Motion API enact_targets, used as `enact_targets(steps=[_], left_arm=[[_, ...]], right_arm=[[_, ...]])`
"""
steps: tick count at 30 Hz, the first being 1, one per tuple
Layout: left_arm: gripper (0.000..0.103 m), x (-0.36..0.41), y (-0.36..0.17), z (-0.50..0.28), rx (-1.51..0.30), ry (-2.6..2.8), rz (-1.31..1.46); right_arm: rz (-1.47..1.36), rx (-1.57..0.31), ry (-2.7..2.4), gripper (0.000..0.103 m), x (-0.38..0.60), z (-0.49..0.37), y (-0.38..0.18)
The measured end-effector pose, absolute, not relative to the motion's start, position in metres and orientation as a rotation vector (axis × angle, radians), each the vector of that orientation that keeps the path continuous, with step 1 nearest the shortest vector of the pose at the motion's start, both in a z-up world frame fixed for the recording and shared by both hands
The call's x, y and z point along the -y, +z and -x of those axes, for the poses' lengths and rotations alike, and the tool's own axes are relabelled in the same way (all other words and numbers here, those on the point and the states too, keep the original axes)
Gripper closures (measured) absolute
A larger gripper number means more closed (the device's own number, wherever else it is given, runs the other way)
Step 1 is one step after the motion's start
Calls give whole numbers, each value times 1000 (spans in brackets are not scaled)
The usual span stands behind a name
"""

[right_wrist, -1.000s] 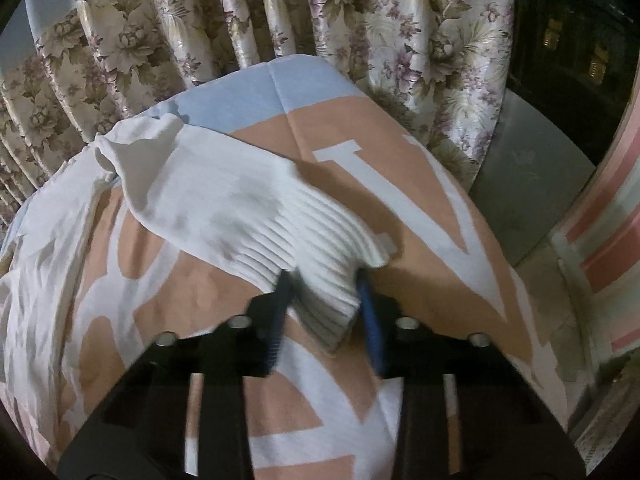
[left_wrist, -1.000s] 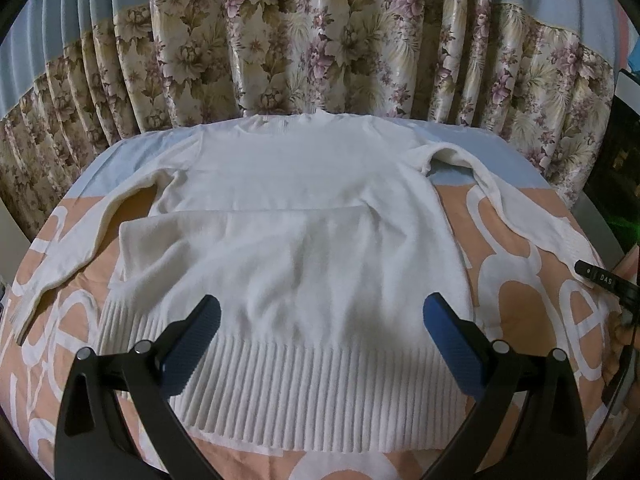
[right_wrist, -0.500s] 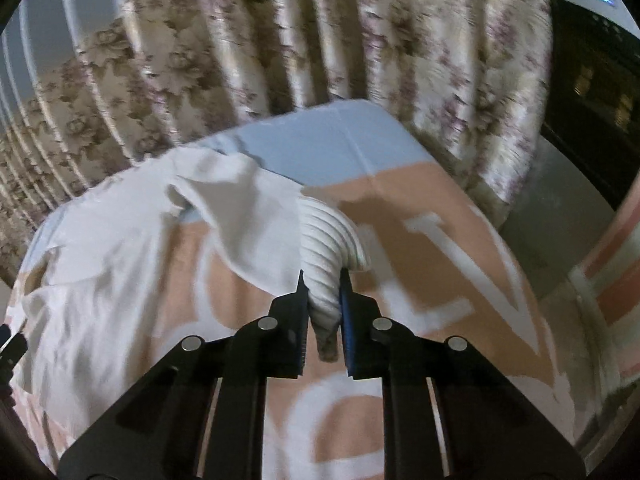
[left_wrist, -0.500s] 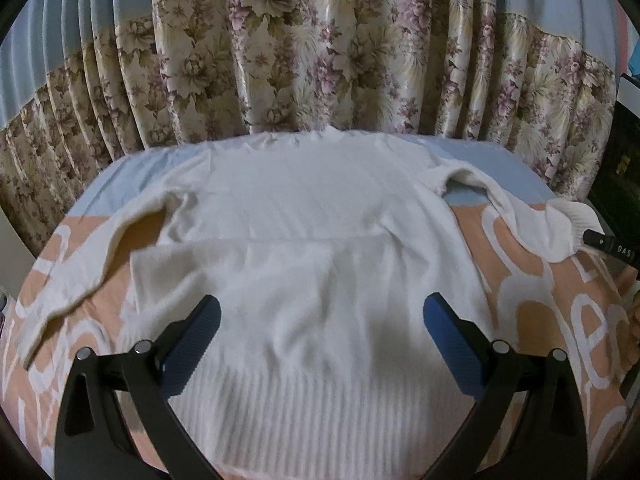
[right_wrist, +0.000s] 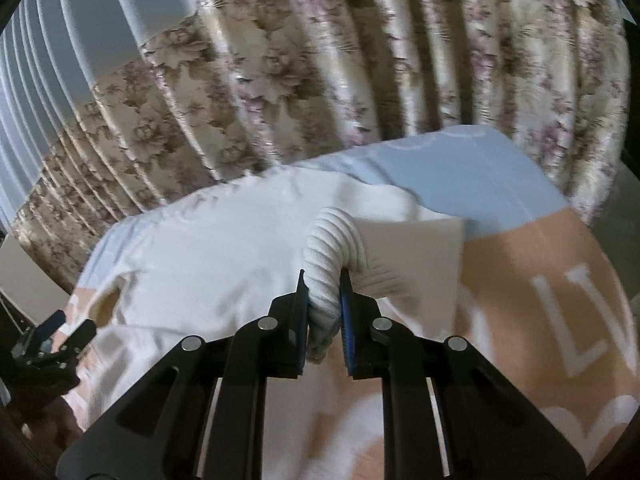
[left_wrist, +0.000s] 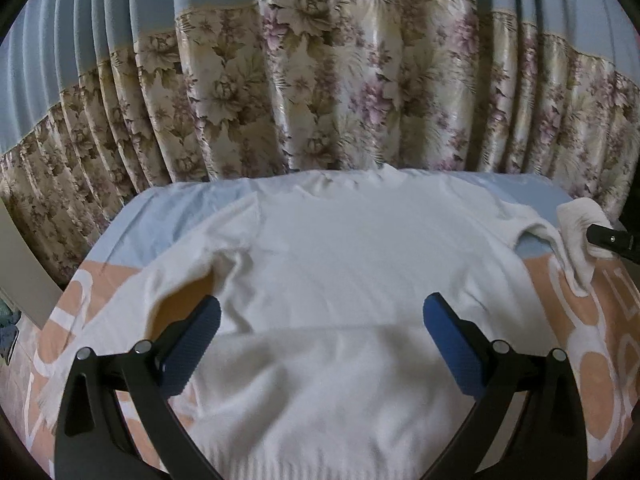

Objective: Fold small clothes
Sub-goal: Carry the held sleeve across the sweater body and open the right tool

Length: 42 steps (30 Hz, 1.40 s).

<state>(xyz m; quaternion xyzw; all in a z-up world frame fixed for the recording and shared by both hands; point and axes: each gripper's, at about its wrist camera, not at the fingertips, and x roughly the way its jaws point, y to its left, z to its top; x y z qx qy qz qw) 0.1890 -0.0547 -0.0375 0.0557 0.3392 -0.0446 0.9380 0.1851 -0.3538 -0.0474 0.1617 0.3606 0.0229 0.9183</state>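
A white knit sweater (left_wrist: 340, 264) lies face up on the bed, its ribbed hem folded up over the lower body. My left gripper (left_wrist: 322, 328) hovers open above the sweater's middle with nothing between its blue pads. The sweater's right sleeve cuff (right_wrist: 332, 248) is lifted off the bed, and my right gripper (right_wrist: 323, 300) is shut on that ribbed cuff. In the left wrist view the same raised cuff (left_wrist: 576, 220) shows at the far right with the right gripper's black tip beside it. The left sleeve (left_wrist: 132, 304) lies spread out to the left.
The bed cover (left_wrist: 600, 320) is orange with large white letters and a pale blue band (right_wrist: 480, 172) at the far end. Floral curtains (left_wrist: 320, 112) hang close behind the bed. The left gripper (right_wrist: 52, 340) shows at the lower left of the right wrist view.
My right gripper closed on the right cuff, lifted it and carried it up toward the sweater's shoulder. My left gripper moved forward over the sweater's body, staying open.
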Motion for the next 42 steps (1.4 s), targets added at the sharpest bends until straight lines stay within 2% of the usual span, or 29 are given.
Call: enact_targets(steps=[11,19,27,42], left_arm=[[2,27,-50,-223,-680,-77,-121],[2,-3,-79,-268,-745,1,-75],[2,-16,-101,-275,-794,0,-66],[2,-12,-78,-316,-782,4,-46]], right_arm=[[-353,-781,178,89,266,-261,-60],[-283,-822,256,89,200,-297,-77],[-183,-855,339,89,143,-322,-95],[-176,-842,334,89,121,-342,-74]])
